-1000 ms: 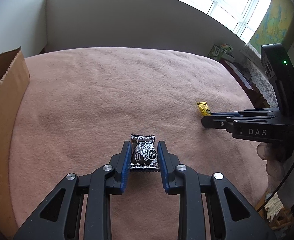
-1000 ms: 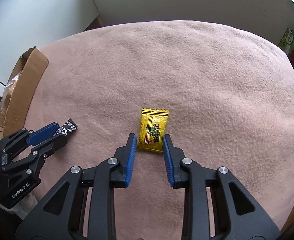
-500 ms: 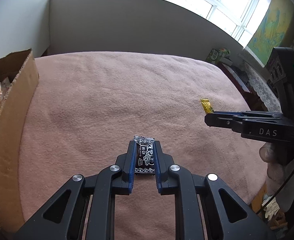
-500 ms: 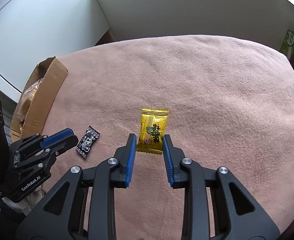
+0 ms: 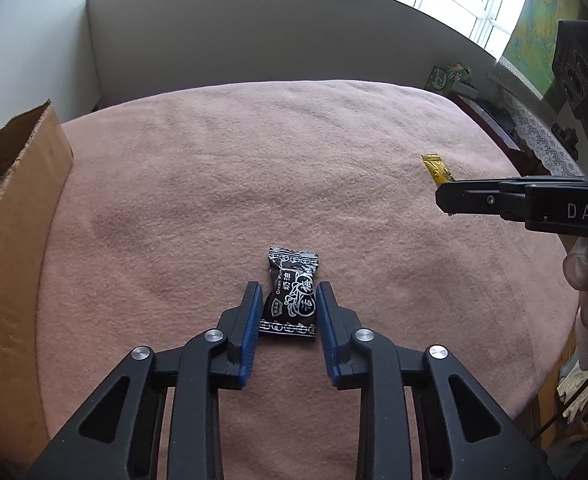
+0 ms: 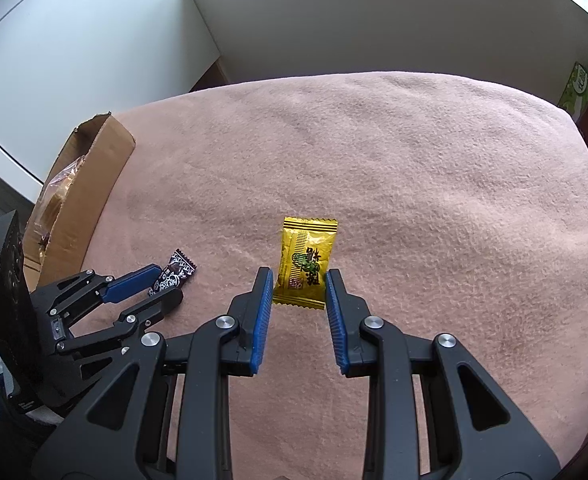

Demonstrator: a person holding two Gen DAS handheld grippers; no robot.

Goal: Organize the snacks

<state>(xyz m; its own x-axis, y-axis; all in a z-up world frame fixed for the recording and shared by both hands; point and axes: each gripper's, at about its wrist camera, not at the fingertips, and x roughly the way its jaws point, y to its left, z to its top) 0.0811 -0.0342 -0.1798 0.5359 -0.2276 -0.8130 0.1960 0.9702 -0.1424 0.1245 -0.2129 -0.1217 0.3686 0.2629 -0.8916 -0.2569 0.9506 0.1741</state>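
Half a second back the left gripper (image 5: pixel 287 300) was pinched tight on the black candy packet (image 5: pixel 291 294); its jaws have just been opening, and the packet now sits loose between the blue pads (image 5: pixel 249 320), lying flat on the pink blanket (image 5: pixel 253 160) a fair way to the right of the cardboard box (image 5: pixel 17 240). The right gripper (image 6: pixel 298 294) holds a narrow gap around the lower end of the yellow candy packet (image 6: pixel 306 262), which lies on the blanket farther right of the box than the black one; I can't tell whether its pads actually press the wrapper.

Both packets look feather-light, crinkly and a bit slick, with a hard lump inside, so I'd pinch across the plump middle, not the flat crimped ends.

Both grippers tilt steeply down at the blanket, side by side, the left one nearer the box.
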